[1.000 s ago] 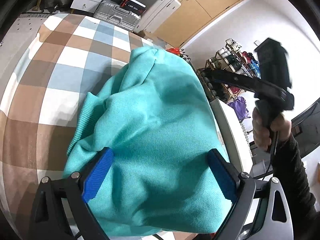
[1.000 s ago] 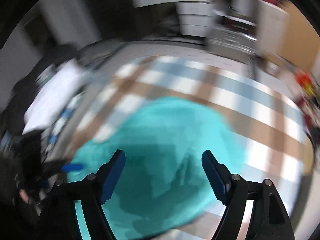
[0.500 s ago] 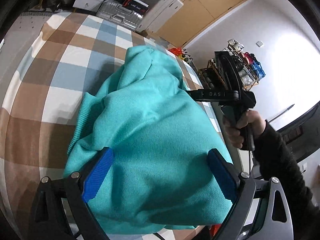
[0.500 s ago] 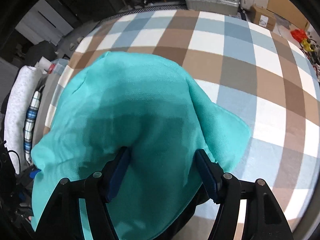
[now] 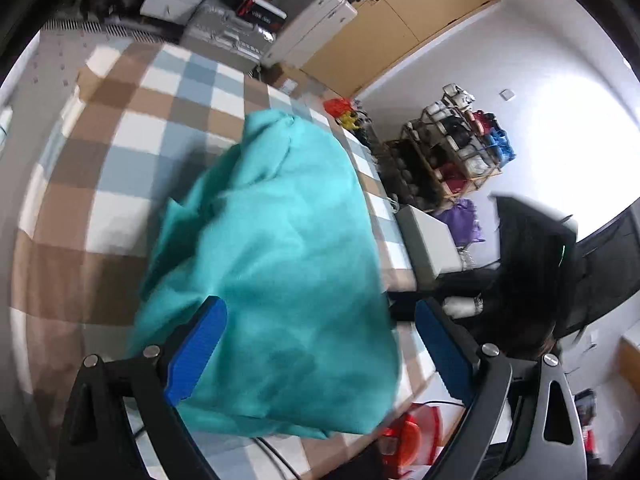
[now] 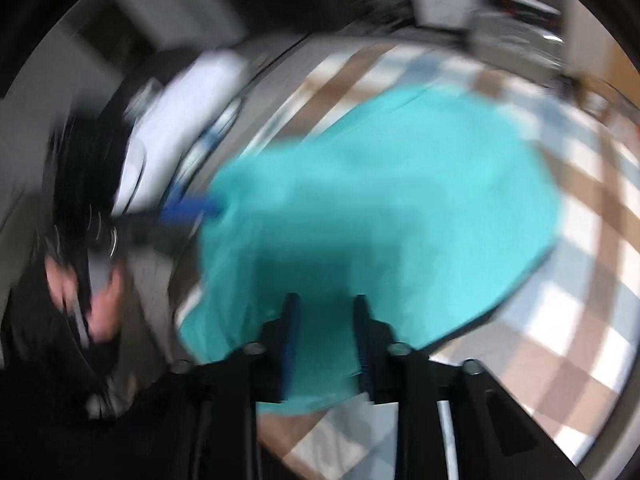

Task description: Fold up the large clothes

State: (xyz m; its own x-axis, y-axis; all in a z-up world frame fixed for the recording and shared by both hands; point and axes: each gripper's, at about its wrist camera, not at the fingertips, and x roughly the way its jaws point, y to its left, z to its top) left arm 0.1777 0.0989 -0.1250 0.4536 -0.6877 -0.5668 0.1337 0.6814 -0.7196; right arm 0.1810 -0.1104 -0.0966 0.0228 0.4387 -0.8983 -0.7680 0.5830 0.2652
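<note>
A large teal sweatshirt (image 5: 280, 264) lies bunched on a bed with a brown, blue and white checked cover (image 5: 132, 140). My left gripper (image 5: 320, 344) is open, its blue pads wide apart above the near end of the garment. In the blurred right wrist view the same sweatshirt (image 6: 400, 200) fills the middle. My right gripper (image 6: 326, 312) has its jaws close together with teal cloth between them, at the garment's near edge. The left gripper's blue pad (image 6: 188, 210) shows at the sweatshirt's left side.
A silver suitcase and white drawers (image 5: 240, 28) stand beyond the bed's far end. A shoe rack (image 5: 452, 152) and a white box (image 5: 428, 240) are at the right side. A white pillow (image 6: 176, 120) lies along the bed's left edge. A red object (image 5: 408, 436) sits near the floor.
The right gripper's jaws have closed from wide apart onto the sweatshirt's near edge, and it swings quickly. The left gripper stays open and has drawn back a little.
</note>
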